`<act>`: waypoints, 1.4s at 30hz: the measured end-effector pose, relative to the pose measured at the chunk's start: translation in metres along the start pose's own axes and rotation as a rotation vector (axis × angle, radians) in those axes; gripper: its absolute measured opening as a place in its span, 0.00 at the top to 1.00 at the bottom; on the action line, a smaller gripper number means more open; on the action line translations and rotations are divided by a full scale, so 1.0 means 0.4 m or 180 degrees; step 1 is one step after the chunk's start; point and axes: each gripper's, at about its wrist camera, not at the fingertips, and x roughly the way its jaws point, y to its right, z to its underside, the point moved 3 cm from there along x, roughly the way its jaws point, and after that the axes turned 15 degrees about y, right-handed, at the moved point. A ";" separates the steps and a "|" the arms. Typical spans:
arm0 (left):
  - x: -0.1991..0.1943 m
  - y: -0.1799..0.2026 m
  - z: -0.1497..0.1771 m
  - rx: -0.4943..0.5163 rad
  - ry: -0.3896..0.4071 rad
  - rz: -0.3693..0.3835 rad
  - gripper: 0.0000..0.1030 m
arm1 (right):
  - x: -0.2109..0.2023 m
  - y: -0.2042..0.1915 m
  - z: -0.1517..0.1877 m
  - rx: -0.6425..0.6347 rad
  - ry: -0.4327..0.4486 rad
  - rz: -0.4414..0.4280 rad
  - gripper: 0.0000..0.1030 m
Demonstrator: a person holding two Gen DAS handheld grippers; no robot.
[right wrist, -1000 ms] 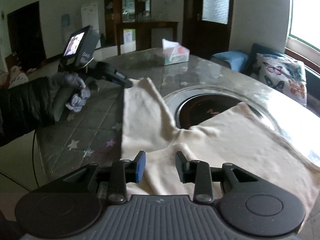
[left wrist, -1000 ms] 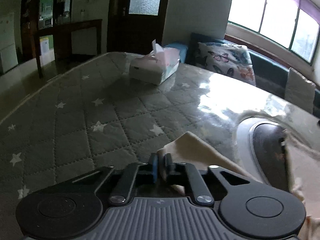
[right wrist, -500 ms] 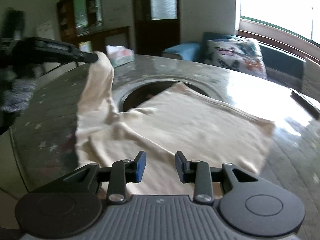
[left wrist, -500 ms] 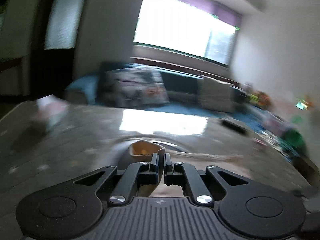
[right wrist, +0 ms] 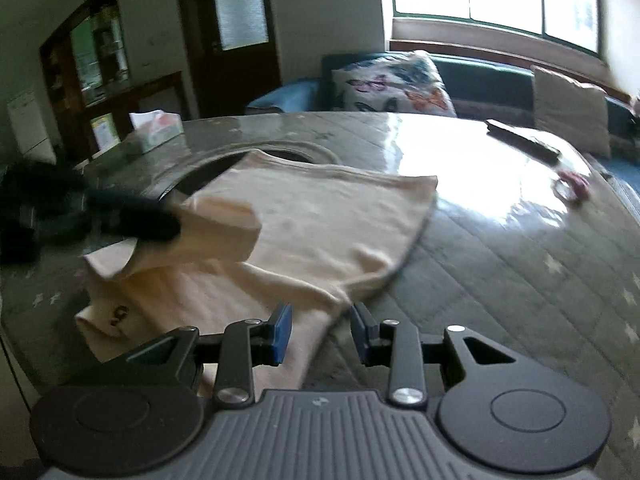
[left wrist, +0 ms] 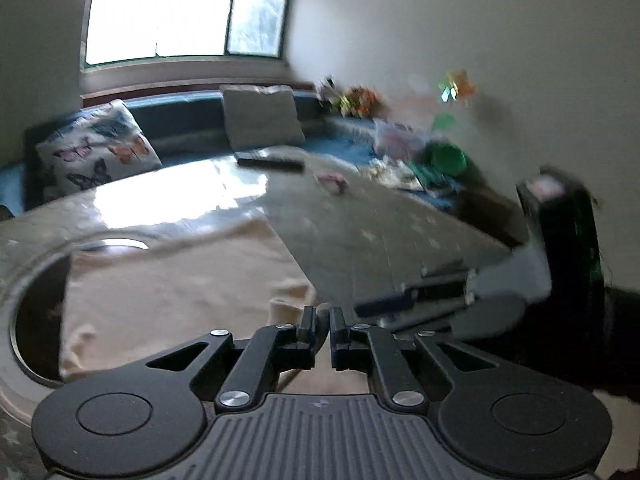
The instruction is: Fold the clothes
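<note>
A cream garment (right wrist: 312,224) lies spread on the round table, partly over the dark round recess (right wrist: 224,164). My left gripper (left wrist: 319,322) is shut on the garment's sleeve (left wrist: 288,304) and holds it above the body of the garment (left wrist: 172,280). In the right wrist view the left gripper (right wrist: 176,222) shows blurred at the left, with the sleeve (right wrist: 224,228) folded over the garment. My right gripper (right wrist: 320,332) is open and empty, low over the garment's near edge. It shows at the right in the left wrist view (left wrist: 404,300).
A tissue box (right wrist: 156,130) stands at the table's far left. A dark remote (right wrist: 524,140) and a pink ring (right wrist: 572,184) lie at the far right. A bench with a butterfly cushion (right wrist: 392,88) runs behind the table under the window.
My left gripper has swung the sleeve from the table's left side across over the garment's body. My right gripper has shifted toward the garment's right near edge, still open.
</note>
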 end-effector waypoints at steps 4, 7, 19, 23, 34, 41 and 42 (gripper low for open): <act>-0.004 0.004 0.030 0.0073 -0.0099 0.0088 0.82 | -0.007 0.017 0.009 0.0097 -0.0007 0.0029 0.69; -0.027 -0.028 0.036 0.0120 -0.0045 -0.0012 0.69 | -0.008 0.014 0.006 0.0120 0.0000 0.0001 0.69; -0.157 -0.313 0.101 -0.0184 -0.0112 -0.1186 0.71 | 0.050 -0.055 0.009 0.0172 -0.0117 -0.0235 0.69; -0.182 -0.337 0.135 -0.0254 -0.0161 -0.1227 0.70 | 0.061 -0.065 0.013 0.0137 -0.0136 -0.0229 0.79; -0.187 -0.354 0.165 -0.0251 -0.0254 -0.1220 0.69 | 0.029 -0.077 -0.045 -0.0069 0.0071 -0.0104 0.97; -0.198 -0.363 0.158 -0.0240 -0.0257 -0.1269 0.69 | 0.068 -0.044 -0.014 -0.0017 -0.0074 0.0097 0.95; -0.197 -0.360 0.149 -0.0217 -0.0233 -0.1258 0.69 | 0.064 -0.041 -0.017 -0.0028 -0.0056 0.0119 0.94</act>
